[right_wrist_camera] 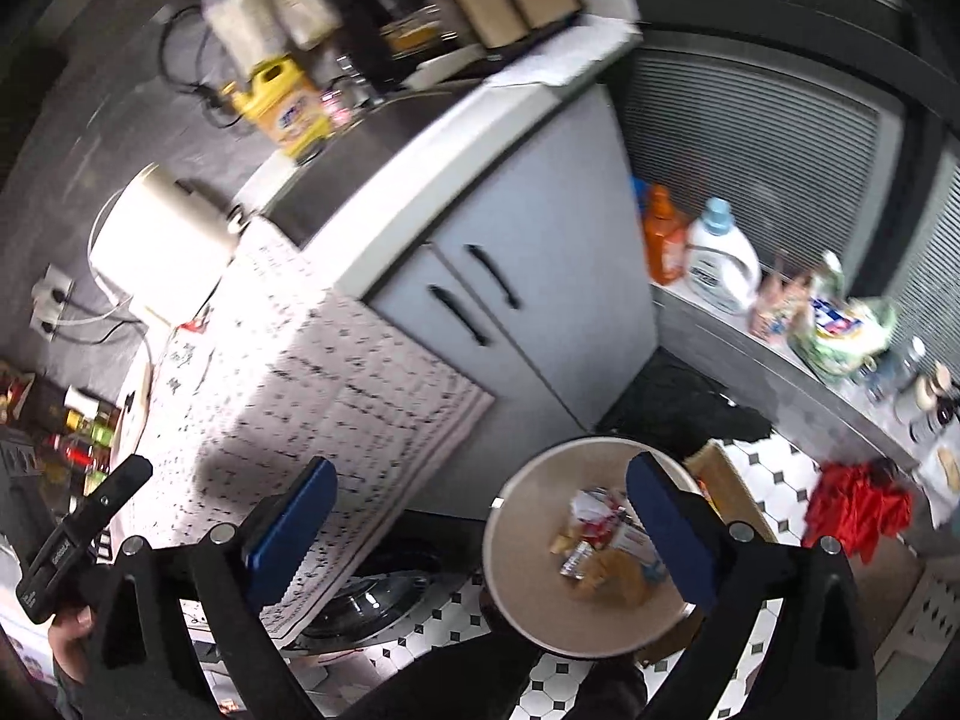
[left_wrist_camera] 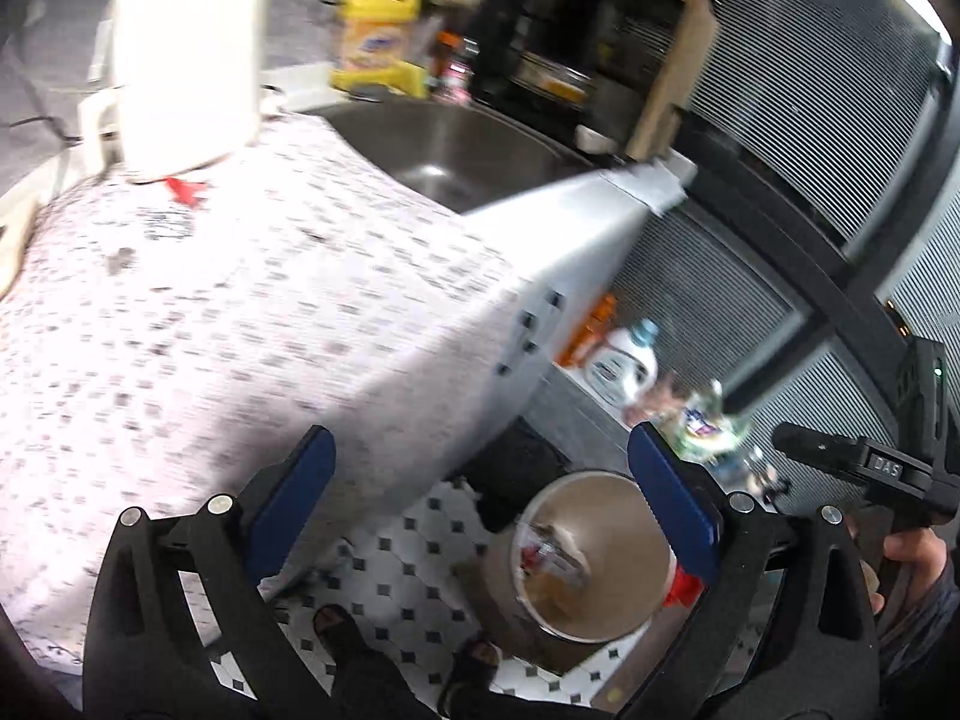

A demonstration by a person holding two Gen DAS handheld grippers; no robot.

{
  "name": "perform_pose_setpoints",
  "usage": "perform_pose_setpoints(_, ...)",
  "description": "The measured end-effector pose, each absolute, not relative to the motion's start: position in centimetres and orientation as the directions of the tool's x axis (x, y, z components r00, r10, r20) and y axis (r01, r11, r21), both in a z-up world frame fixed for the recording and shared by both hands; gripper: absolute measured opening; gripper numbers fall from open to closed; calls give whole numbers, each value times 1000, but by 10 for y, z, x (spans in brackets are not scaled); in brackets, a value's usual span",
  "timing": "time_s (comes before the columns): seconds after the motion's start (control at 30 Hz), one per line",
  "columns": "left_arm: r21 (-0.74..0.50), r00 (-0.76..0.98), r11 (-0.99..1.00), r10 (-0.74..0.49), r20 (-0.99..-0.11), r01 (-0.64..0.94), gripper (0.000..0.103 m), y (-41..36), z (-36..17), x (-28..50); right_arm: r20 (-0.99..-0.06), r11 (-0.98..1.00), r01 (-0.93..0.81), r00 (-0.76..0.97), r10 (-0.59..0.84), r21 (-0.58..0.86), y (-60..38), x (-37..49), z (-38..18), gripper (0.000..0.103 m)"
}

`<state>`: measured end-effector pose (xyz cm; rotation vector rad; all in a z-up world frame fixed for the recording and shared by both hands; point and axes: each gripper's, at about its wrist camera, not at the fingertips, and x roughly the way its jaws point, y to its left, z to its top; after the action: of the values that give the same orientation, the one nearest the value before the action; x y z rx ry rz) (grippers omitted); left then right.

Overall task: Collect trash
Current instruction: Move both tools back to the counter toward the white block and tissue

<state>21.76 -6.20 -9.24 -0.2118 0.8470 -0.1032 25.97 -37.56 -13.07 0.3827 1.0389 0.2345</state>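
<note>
With both tools, left tool [left_wrist_camera: 480, 510] and right tool [right_wrist_camera: 480, 510], spread wide and empty over the bin [right_wrist_camera: 510, 546], I should swing back to the tabletop [left_wrist_camera: 240, 312] for more trash.

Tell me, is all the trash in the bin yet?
Some is: wrappers already lie in the bin on the floor. Nothing is in hand now; the left gripper and right gripper are both open and empty. No loose trash shows on the patterned cloth, though blur hides small bits, so little seems left.
</note>
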Motion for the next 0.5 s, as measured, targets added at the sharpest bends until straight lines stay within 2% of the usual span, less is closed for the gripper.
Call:
perform_pose_setpoints(0.33, -260, 715, 960, -109, -690, -104, 96, 53, -82, 236, -788, 917, -62, 492, 371, 393, -292, 291, -113, 95)
perform_pose_setpoints(0.5, -272, 717, 952, -90, -691, -143, 87, 98, -86, 254, -792, 926, -48, 503, 345, 373, -257, 303, -104, 95)
